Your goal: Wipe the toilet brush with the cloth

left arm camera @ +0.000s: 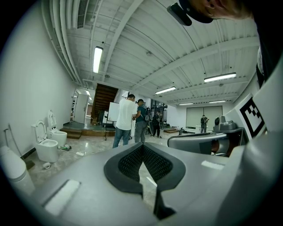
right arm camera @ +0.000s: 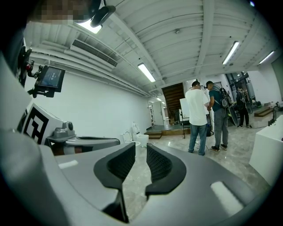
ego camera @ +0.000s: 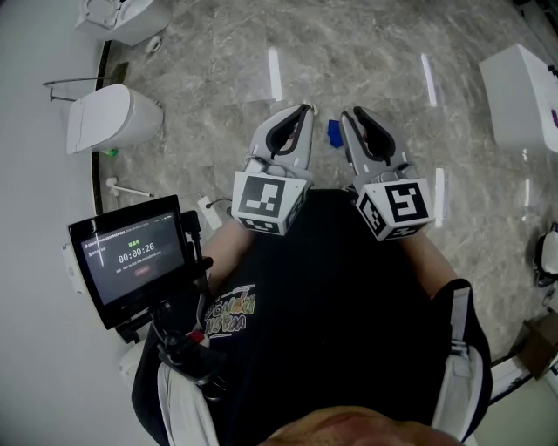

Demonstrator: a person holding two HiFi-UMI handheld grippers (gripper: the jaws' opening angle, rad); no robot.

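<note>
I hold both grippers level at waist height, side by side over the marble floor. The left gripper (ego camera: 305,108) (left arm camera: 142,146) is shut, its fingertips touching with nothing between them. The right gripper (ego camera: 354,113) (right arm camera: 140,148) is open by a narrow gap and holds nothing. On the floor between the two tips shows a small blue thing (ego camera: 334,132), possibly the cloth. A thin white long-handled thing (ego camera: 131,189), likely the toilet brush, lies on the floor at the left near a toilet, well away from both grippers.
A white toilet (ego camera: 113,118) (left arm camera: 46,148) stands by the left wall, another (ego camera: 122,17) beyond it. A screen (ego camera: 131,257) sits on my chest rig. A white cabinet (ego camera: 523,96) is at the right. Two people (left arm camera: 128,119) (right arm camera: 201,117) stand far ahead.
</note>
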